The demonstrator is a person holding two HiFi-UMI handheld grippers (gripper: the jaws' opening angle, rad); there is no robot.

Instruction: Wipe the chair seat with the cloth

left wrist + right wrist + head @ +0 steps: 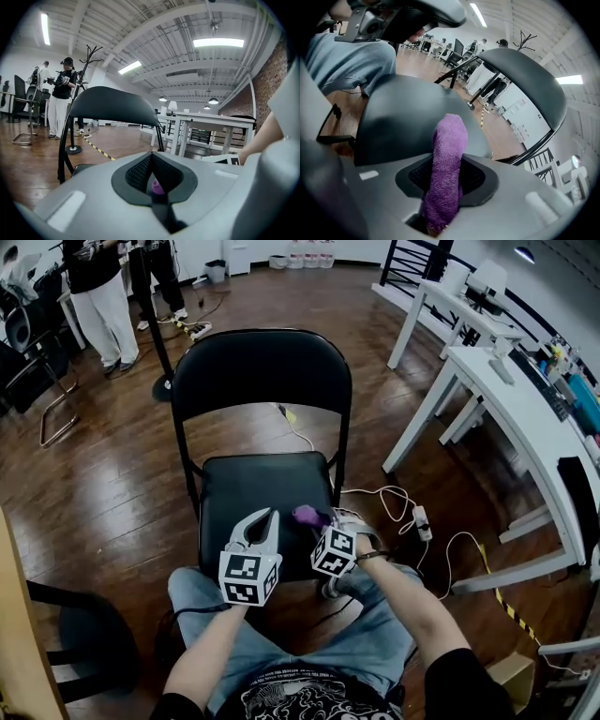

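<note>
A black folding chair stands before me, its padded seat [267,486] bare and its backrest [261,367] upright. My right gripper [323,519] hovers over the seat's front right part, shut on a purple cloth [307,515] that sticks out past its tips. The right gripper view has the cloth [447,168] rolled up between the jaws, above the seat [398,117]. My left gripper [267,515] is just left of it over the seat's front edge, shut and holding nothing. A bit of the cloth [157,187] shows through the left gripper's jaws.
White tables [506,418] line the right side. A power strip [421,521] and cables lie on the wooden floor right of the chair. A coat stand base [164,385] and standing people [98,296] are at the back left. Another dark chair [84,634] sits at my lower left.
</note>
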